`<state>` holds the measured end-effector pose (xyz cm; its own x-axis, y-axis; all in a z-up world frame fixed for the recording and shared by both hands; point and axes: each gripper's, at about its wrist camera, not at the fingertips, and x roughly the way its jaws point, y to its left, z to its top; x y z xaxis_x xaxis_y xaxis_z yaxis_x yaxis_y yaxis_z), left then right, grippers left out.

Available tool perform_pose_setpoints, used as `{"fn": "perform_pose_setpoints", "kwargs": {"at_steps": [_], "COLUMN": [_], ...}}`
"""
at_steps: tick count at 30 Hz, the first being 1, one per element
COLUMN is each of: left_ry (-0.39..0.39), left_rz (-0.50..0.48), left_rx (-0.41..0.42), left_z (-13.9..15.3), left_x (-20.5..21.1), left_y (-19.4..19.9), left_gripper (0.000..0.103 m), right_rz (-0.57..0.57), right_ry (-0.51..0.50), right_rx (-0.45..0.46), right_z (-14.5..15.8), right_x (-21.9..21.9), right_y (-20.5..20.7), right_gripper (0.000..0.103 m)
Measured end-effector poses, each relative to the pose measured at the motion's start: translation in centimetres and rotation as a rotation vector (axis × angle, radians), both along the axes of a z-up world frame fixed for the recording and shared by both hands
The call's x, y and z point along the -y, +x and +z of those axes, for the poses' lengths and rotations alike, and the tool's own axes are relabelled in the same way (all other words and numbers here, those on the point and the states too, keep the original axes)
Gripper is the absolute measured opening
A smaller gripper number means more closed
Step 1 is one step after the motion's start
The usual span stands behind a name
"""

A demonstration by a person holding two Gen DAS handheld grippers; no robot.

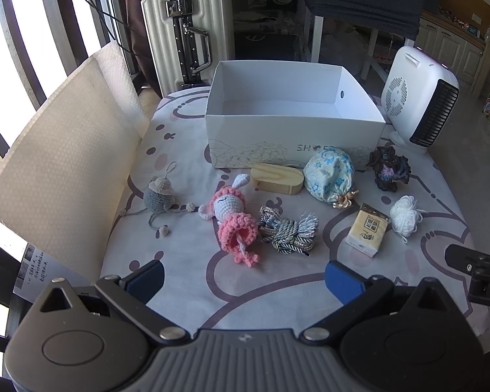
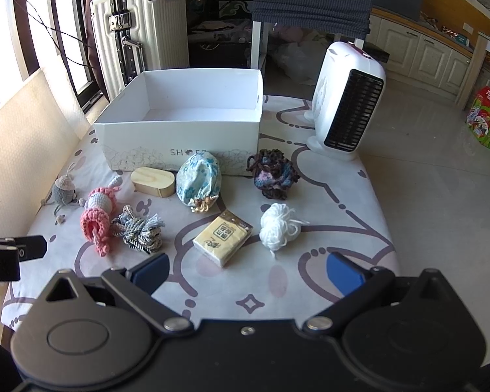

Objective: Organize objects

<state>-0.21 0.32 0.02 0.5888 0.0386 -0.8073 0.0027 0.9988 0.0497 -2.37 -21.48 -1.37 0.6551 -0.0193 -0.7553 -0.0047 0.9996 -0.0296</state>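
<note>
Two wide-open grippers are hovering over a table [image 1: 186, 294] of small things waiting in front of a white box [image 1: 294, 127].

From left to right, a grey knitted mouse [image 1: 158, 194], a pink knitted doll [image 1: 233, 215], a bundle of cord [image 1: 289, 232], a wooden block [image 1: 277, 178], a flowered pouch [image 1: 328, 176], a tissue pack [image 1: 367, 232], white yarn [image 1: 405, 214] and dark yarn [image 1: 390, 168] are lying apart; the left gripper [image 1: 245, 277] and right gripper [image 2: 248, 269] are holding nothing, fingers spread wide.
</note>
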Motion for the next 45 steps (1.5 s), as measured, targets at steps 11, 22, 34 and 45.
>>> {"fn": "perform_pose_setpoints", "kwargs": {"at_steps": [11,22,34,45], "left_ry": [0.001,0.001,0.000,0.002], "left_rz": [-0.002,-0.002,-0.001,-0.001], "left_rx": [0.001,0.001,0.001,0.001], "left_z": [-0.06,-0.05,-0.05,-0.09], "left_x": [0.03,0.03,0.03,0.01], "left_y": [0.00,0.01,0.01,0.03], "left_gripper": [0.103,0.103,0.103,0.103], "right_rz": [0.004,0.004,0.005,0.005], "right_ry": [-0.001,-0.001,-0.002,-0.003], "right_rx": [-0.004,-0.004,-0.005,-0.006], "right_z": [-0.22,-0.24,-0.21,-0.22], "right_x": [-0.19,-0.21,-0.19,-0.20], "right_y": [-0.07,-0.09,-0.06,-0.06], "right_gripper": [0.103,0.103,0.103,0.103]}}
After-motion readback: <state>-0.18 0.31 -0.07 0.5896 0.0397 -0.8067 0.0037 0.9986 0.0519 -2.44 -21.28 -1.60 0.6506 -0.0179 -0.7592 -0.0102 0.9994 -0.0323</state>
